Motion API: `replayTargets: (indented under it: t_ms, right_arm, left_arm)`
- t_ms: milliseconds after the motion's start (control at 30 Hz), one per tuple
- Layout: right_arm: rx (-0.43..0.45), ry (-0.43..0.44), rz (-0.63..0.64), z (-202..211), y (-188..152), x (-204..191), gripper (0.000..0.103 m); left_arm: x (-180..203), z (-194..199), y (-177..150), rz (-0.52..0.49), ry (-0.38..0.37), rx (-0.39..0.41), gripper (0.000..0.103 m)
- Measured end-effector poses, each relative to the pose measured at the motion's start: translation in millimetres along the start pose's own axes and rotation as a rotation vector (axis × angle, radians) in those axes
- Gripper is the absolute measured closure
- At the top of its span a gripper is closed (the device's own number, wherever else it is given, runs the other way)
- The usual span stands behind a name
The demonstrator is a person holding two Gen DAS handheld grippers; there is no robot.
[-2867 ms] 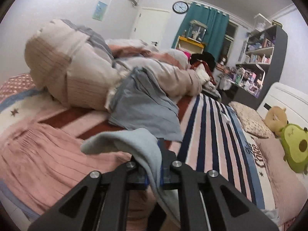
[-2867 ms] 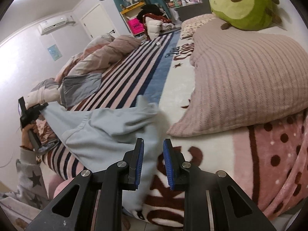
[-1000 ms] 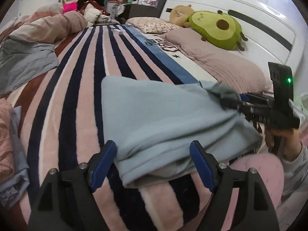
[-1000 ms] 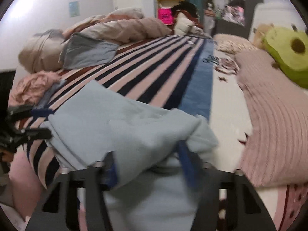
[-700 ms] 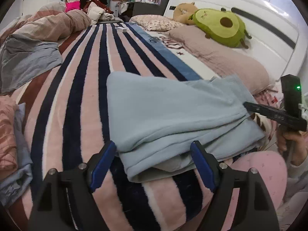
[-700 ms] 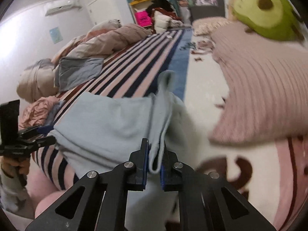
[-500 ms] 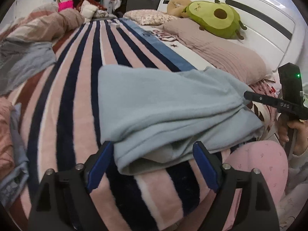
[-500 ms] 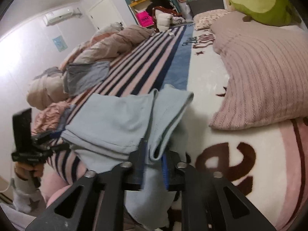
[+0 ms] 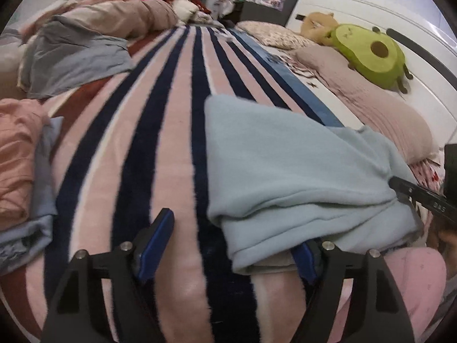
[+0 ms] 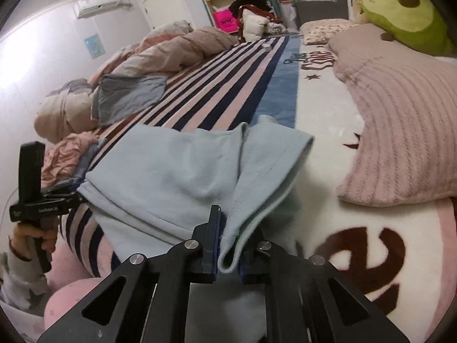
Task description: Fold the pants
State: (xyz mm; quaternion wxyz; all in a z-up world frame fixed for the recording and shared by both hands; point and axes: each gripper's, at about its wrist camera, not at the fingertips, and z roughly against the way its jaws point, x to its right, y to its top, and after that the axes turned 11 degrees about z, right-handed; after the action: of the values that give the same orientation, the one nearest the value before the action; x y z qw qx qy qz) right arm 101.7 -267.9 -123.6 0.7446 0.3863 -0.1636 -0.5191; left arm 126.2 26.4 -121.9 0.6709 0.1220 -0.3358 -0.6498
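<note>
— Since the pale blue pants (image 9: 288,171) lie across the near edge of the striped blanket (image 9: 177,114), where do they sit from your two grippers?

— My right gripper (image 10: 225,245) is right at their right end: its jaws are pinched onto a fold of the hem, and the cloth rises from between the pads. My left gripper (image 9: 228,245) is at the other end. Its jaws are closing but still wide, and the folded corner lies just inside the right pad; the left pad stands over bare blanket, so nothing is gripped there.

— Which way does the long axis run?

— Side to side, from one gripper to the other, along the bed's edge. I judge the next fold needs the left end caught too, so that corner's place between the left jaws is what matters.

— And how do the pants look?

— Soft fleece, already doubled into a thick stack, layers showing at the left corner. The top is fairly smooth, with a loose flap lifted near my right gripper. They lie well apart from the pink ribbed pillow (image 10: 400,131).
</note>
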Motion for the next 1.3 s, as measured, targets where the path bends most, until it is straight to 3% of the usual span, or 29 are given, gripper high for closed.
replayTargets:
  t_ms: [167,333,367,400,467,567,700,1033,1167,1300]
  right_arm:
    - [0.034,0.045,-0.065,18,-6,12,0.101]
    - [-0.018,0.037,-0.081,24,-13,21,0.097]
    - [-0.017,0.031,-0.082,26,-12,23,0.092]
    - [-0.006,0.019,-0.083,32,-11,25,0.077]
    - [0.042,-0.007,-0.081,47,-4,29,0.058]
    - [0.076,0.013,-0.083,58,7,31,0.045]
    - [0.095,0.04,-0.046,55,23,23,0.017]
    - [-0.05,0.03,-0.006,-10,24,17,0.013]
    - [-0.101,0.089,-0.028,-27,13,23,0.012]
    - [-0.078,0.171,-0.053,-26,10,28,0.011]
  left_arm:
    - [4,2,-1,-0.031,0.058,0.029,0.032]
    - [-1,11,5,-0.029,-0.053,-0.021,0.032]
    - [-1,16,6,-0.051,-0.097,-0.035,0.032]
    - [0,22,7,-0.071,-0.127,-0.039,0.031]
    - [0,37,12,-0.092,-0.192,-0.022,0.027]
    - [-4,48,24,-0.04,-0.255,-0.009,0.026]
    - [-3,37,42,0.031,-0.258,-0.009,0.026]
    - [3,-44,62,0.121,-0.221,-0.132,0.026]
    - [5,-63,54,0.102,-0.259,-0.178,0.026]
    - [6,-67,51,0.116,-0.28,-0.181,0.039]
